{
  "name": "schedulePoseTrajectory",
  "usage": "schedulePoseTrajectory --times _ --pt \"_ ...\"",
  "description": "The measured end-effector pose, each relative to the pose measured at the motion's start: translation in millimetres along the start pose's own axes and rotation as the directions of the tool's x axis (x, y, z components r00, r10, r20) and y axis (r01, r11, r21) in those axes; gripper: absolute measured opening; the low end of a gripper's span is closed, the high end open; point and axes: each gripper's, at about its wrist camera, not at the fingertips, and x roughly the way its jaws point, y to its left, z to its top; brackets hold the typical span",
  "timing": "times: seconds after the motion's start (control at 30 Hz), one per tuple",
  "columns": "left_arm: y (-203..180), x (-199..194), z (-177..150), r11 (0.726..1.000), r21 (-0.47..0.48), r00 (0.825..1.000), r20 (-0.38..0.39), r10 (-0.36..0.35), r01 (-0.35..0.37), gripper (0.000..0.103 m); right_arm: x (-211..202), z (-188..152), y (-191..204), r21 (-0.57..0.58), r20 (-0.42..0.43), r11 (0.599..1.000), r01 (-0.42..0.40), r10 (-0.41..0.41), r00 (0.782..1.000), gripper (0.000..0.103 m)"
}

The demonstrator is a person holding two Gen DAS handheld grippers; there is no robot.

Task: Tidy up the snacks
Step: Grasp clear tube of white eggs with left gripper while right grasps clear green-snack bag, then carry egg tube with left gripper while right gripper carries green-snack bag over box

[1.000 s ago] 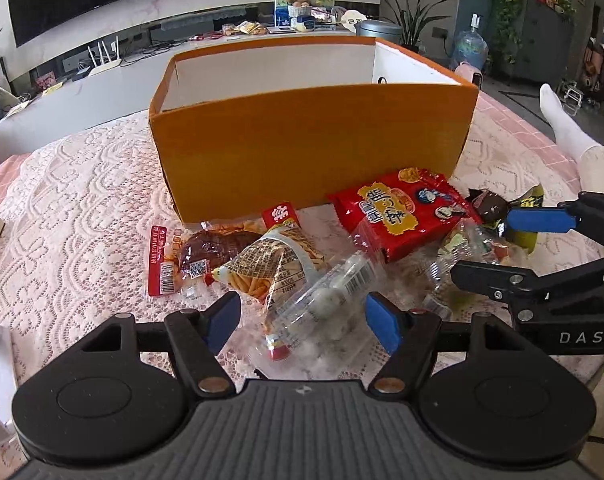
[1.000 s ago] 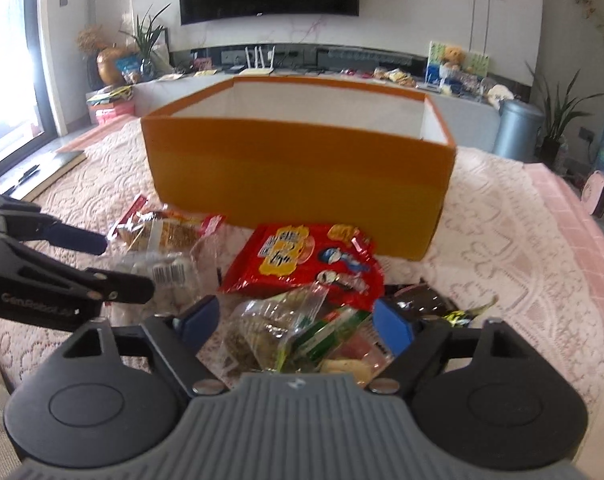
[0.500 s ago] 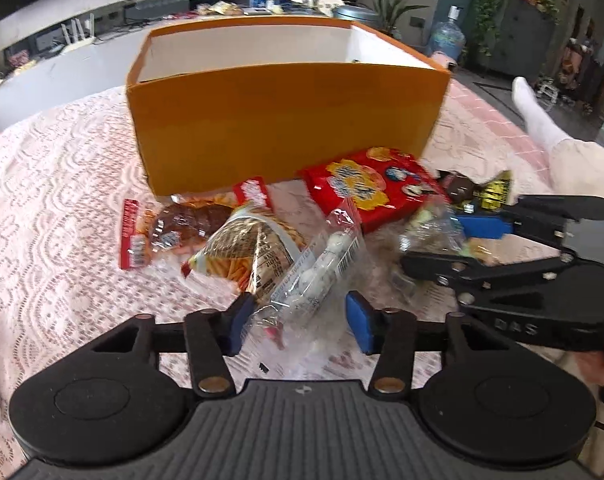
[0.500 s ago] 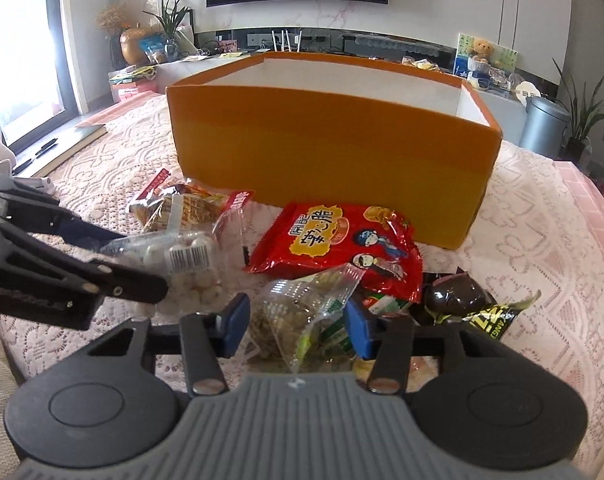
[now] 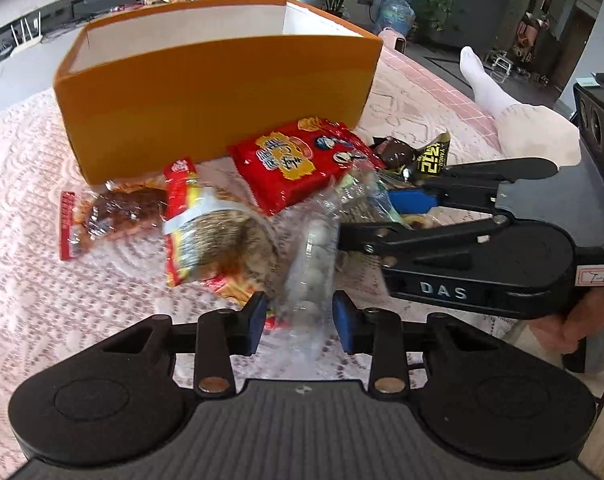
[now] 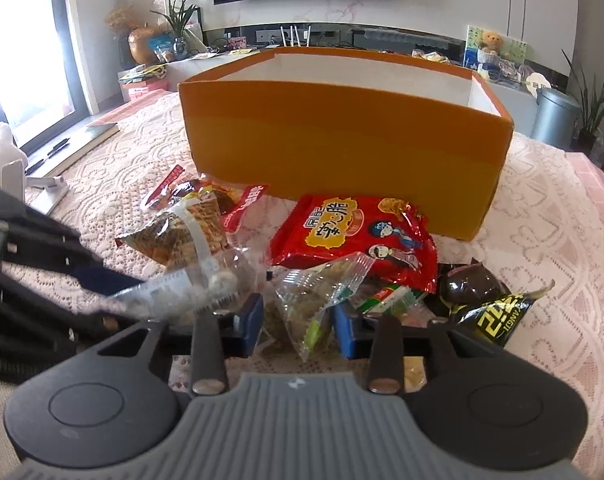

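An open orange box (image 5: pixel 213 108) stands on the lace cloth, with loose snacks in front of it. My left gripper (image 5: pixel 299 316) is closing, and its blue pads press on a clear packet of white balls (image 5: pixel 314 248), which stands tilted and blurred. My right gripper (image 6: pixel 297 320) is closing too, its pads pressing on a clear packet with green print (image 6: pixel 314 296). From the right it reaches in as the right gripper (image 5: pixel 368 218) beside my left one. A red packet (image 6: pixel 354 236), a noodle snack (image 5: pixel 213 236) and a dark meat snack (image 5: pixel 113 212) lie near the box.
A dark sweet and a black-and-yellow wrapper (image 6: pixel 486 300) lie right of the pile. A person's leg in a white sock (image 5: pixel 490 88) rests at the cloth's right edge. A book (image 6: pixel 81 140) lies far left. A TV shelf runs behind the box (image 6: pixel 342 144).
Both grippers' jaws have narrowed from wide apart onto their packets. The clear packet of white balls has tipped up from lying flat. The left view has tilted further down.
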Motion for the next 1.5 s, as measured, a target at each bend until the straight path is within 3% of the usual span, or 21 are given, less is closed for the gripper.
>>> schedulePoseTrajectory --times 0.2,0.27,0.33,0.43,0.83,1.23,1.5 --pt "-1 7 -1 0.999 -0.024 1.0 0.004 0.024 -0.024 0.043 7 1 -2 0.023 0.002 1.0 -0.002 0.002 1.0 0.043" --pt "-3 7 -1 0.999 -0.014 0.999 0.006 0.035 -0.035 0.038 8 0 -3 0.028 0.0 1.0 -0.003 0.003 1.0 0.043" --pt "-6 7 0 0.999 -0.004 0.999 0.009 0.05 -0.05 0.023 8 -1 0 0.01 0.001 1.0 0.003 -0.003 1.0 0.04" --pt "-4 4 0 0.998 -0.038 0.999 0.011 0.042 -0.041 0.02 7 -1 2 -0.003 0.0 1.0 0.005 -0.005 1.0 0.039" --pt "-12 -36 3 0.994 -0.097 0.995 0.073 0.061 -0.054 0.018 -17 -5 8 -0.038 0.04 0.999 0.018 -0.017 0.999 0.037" --pt "-11 -75 16 0.98 -0.172 0.98 0.152 0.124 -0.098 0.018 -55 0 20 -0.056 0.114 0.997 0.044 -0.038 0.993 0.037" --pt "-5 -90 35 0.973 -0.189 0.971 0.177 0.163 -0.129 0.018 -81 18 16 -0.037 0.186 0.992 0.122 -0.113 0.976 0.037"
